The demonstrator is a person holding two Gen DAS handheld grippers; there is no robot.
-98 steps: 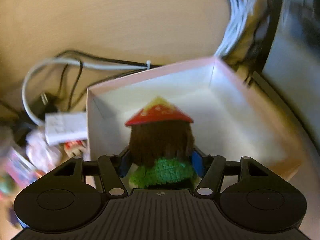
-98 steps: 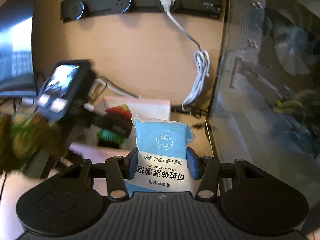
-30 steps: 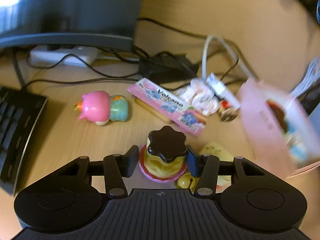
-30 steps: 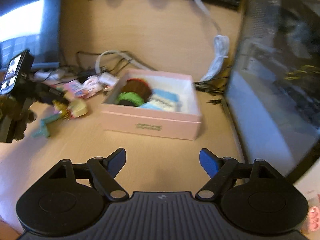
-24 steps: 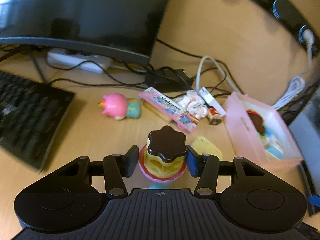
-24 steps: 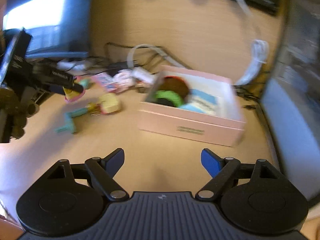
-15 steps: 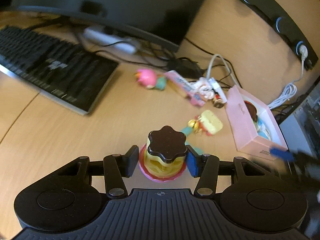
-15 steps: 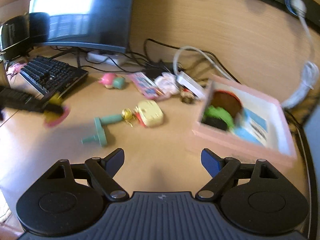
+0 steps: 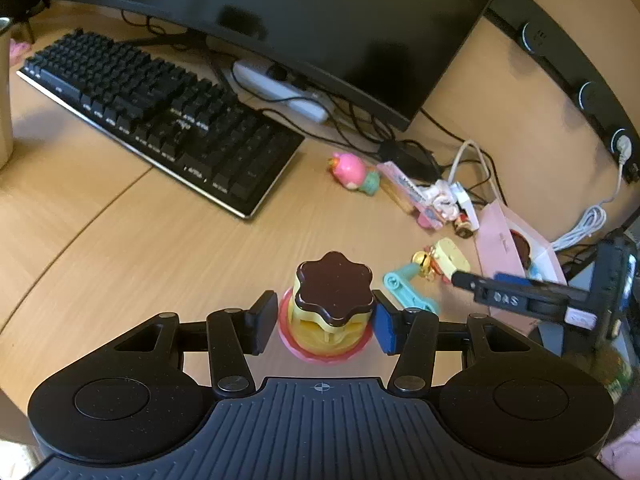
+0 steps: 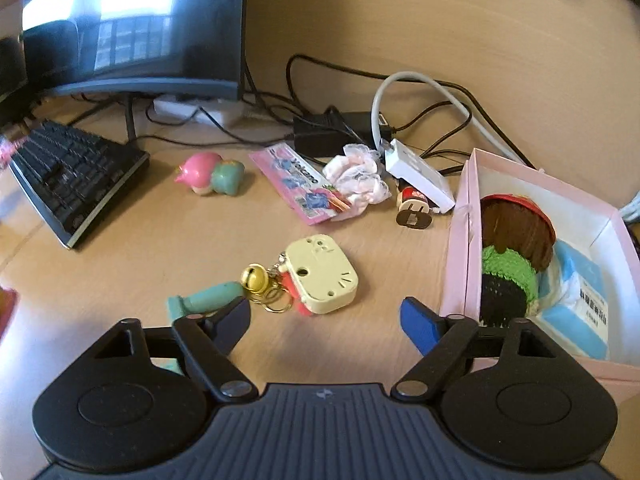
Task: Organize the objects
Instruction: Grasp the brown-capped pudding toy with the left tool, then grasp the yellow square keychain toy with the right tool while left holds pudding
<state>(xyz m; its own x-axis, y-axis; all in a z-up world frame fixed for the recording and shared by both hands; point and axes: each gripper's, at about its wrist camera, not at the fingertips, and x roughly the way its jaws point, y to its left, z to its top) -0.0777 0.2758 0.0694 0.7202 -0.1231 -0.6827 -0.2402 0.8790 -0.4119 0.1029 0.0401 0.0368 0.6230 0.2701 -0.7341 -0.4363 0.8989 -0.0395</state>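
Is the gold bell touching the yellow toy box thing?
Apart. In the right wrist view the gold bell sits a little left of the cream-yellow toy box, with bare desk between them; only a short chain and rings link the two.

1. On the desk [image 10: 140,248] I have the keyboard [image 10: 72,176] far left, with the monitor [image 10: 132,24] standing behind it
2. The pig toy [image 10: 210,176] lies right of the keyboard, and the snack packet [image 10: 298,188] lies right of the toy
3. The wrapped sweets [image 10: 358,178] rest on the packet's right end, the adapter [image 10: 418,178] just beside them
4. The keychain case [image 10: 322,276] lies nearer me, its bell [image 10: 255,277] on its left
5. The box [image 10: 460,240] sits far right, with the crocheted doll [image 10: 512,256] in it and the cotton pack [image 10: 580,292] to the doll's right
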